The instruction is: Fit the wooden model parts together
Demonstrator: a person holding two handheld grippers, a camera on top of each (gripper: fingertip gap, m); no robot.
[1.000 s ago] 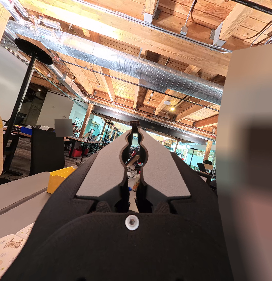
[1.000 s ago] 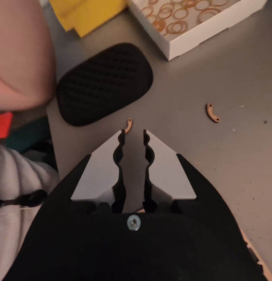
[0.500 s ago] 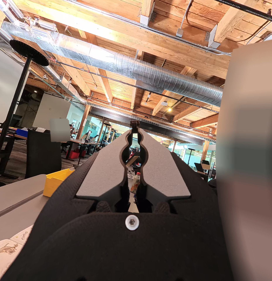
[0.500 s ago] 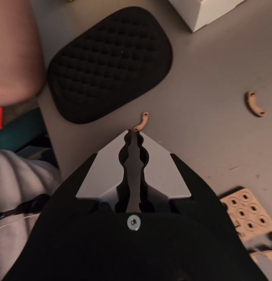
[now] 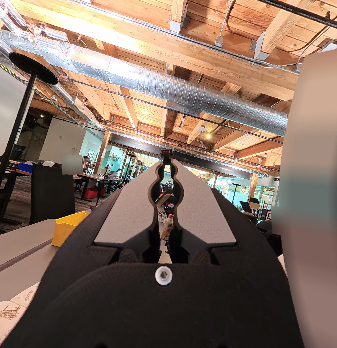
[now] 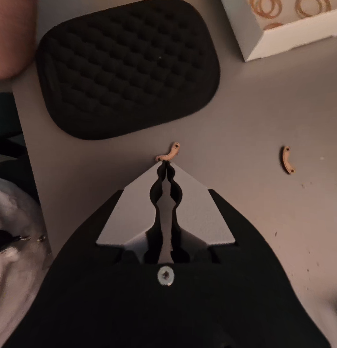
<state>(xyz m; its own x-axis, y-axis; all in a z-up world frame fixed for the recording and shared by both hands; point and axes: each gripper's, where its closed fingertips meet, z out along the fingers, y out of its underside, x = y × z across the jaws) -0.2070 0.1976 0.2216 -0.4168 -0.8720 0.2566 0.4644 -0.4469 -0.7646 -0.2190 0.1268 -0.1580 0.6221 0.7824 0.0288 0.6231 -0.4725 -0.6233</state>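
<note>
Wooden parts are not yet joined, as far as I can judge: my right gripper has its jaws pinched on one end of a small curved part, close to the desk's near-left edge, just in front of a black pad, and I cannot tell whether the part is lifted or still touching the desk. A second curved part lies loose on the desk well to the right, untouched. My left gripper is raised toward the ceiling, jaws clenched on a tiny dark piece poking out past the tips; I cannot make out what it is, though I take it for the mating part. So I reckon both halves are in hand and the actual fitting is all still to do, with the loose part after that. As for containers, a white box at the far right of the desk holds a scatter of thin wooden rings; a yellow bin sits on the desk in the left wrist view, its contents hidden from me
</note>
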